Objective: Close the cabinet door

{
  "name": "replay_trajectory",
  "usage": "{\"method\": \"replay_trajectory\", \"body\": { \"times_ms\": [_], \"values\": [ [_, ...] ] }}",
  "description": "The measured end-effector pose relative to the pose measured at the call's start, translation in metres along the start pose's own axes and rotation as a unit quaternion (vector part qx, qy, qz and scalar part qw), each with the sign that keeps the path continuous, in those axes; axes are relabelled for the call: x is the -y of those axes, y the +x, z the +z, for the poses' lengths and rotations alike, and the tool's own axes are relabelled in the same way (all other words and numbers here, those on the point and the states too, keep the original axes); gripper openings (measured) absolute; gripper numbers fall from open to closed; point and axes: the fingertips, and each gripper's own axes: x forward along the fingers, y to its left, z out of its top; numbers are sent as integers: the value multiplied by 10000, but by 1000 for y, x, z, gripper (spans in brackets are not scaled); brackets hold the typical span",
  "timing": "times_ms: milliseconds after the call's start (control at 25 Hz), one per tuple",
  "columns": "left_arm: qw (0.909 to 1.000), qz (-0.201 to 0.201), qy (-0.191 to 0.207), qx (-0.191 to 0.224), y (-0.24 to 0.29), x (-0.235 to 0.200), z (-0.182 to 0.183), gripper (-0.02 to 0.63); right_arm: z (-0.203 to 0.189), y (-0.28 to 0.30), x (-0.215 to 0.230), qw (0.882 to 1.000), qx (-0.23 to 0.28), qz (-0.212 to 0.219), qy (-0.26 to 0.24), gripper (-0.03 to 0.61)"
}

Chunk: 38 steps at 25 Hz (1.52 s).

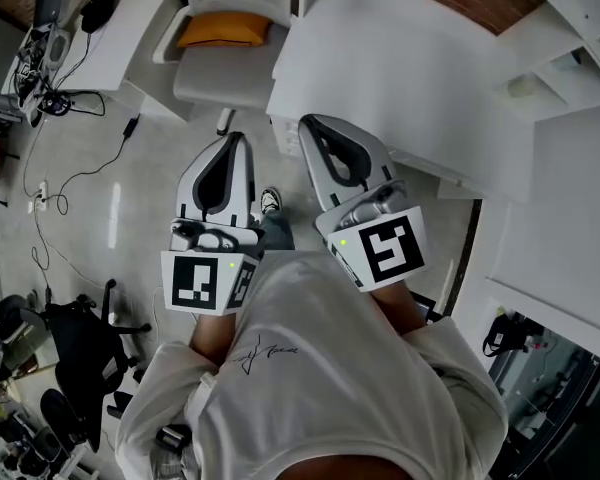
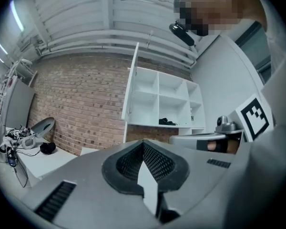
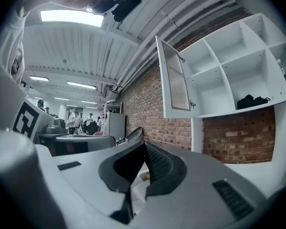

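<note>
**Two grippers closed on nothing, cabinet door standing wide open**

Head view: the left gripper and right gripper sit side by side in front of the person's chest, each with its jaws drawn together. A white desk lies ahead of the right fingertips. A white chair with an orange cushion lies ahead of the left ones. Bare floor spreads beneath and to the left of both. The door cannot be singled out from this angle.

Left gripper view: the left gripper has its jaws meeting at the tips, with nothing held between them. Above the fingertips and slightly left, the cabinet door appears edge-on as a thin white slab. It is swung out from the left side of a white wall cabinet. The cabinet's open compartments sit above and right of the fingertips, and a dark bundle lies in a lower one. A brick wall runs left of the door. The door is well apart from the fingers, with open air between.

Right gripper view: the right gripper also has its jaws closed tip to tip and empty. The door's inner face, with a ribbed panel, stands above and just right of the fingertips. Hinges join its right edge to the cabinet's left side. The compartments spread further right, and nothing stands between the fingers and the door.
</note>
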Motion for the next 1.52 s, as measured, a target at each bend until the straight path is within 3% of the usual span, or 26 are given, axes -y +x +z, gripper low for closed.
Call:
{"method": "replay_trajectory", "body": {
  "times_ms": [400, 960, 1240, 1520],
  "values": [
    [9979, -614, 5, 213, 45, -50, 20, 17, 22, 64, 14, 9967, 32, -785, -189, 26],
    [9931, -1098, 130, 398, 89, -96, 25, 17, 60, 128, 30, 9835, 519, -1634, -574, 28],
    [9938, -1022, 42, 435, 101, -106, 25, 17, 71, 150, 52, 9788, 467, -1851, -745, 56],
    [9969, -700, -3, 372, 104, -119, 18, 17, 75, 173, 79, 9747, 499, -2021, -811, 99]
  ]
}}
